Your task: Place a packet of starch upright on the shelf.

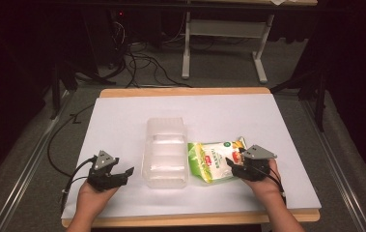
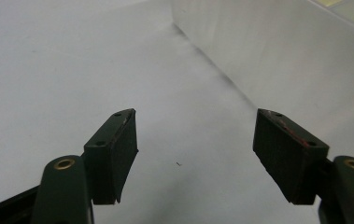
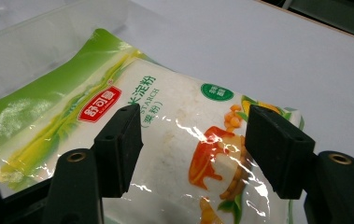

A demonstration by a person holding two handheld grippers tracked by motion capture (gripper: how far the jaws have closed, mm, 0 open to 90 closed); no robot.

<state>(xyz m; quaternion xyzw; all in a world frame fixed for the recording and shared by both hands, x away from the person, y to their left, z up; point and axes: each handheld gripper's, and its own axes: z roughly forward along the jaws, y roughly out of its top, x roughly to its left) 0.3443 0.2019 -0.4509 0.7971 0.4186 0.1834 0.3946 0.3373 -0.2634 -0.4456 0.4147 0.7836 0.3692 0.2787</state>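
Right gripper (image 3: 191, 149) jaws spread, straddling starch bag (image 3: 165, 140), no pinch yet. Bag flat on table, just beside clear plastic bin (image 1: 166, 152), not in it. Left gripper (image 2: 195, 156) jaws spread, empty, bin wall just ahead-right. Likely goal: bag into bin. Grasp, lift, place all pending.

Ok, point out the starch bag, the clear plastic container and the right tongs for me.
starch bag (image 3: 174, 140), right gripper view, middle of its white front.
clear plastic container (image 1: 166, 152), high view, its ribbed floor.
right tongs (image 1: 234, 166), high view, between the tips at the bag's edge.
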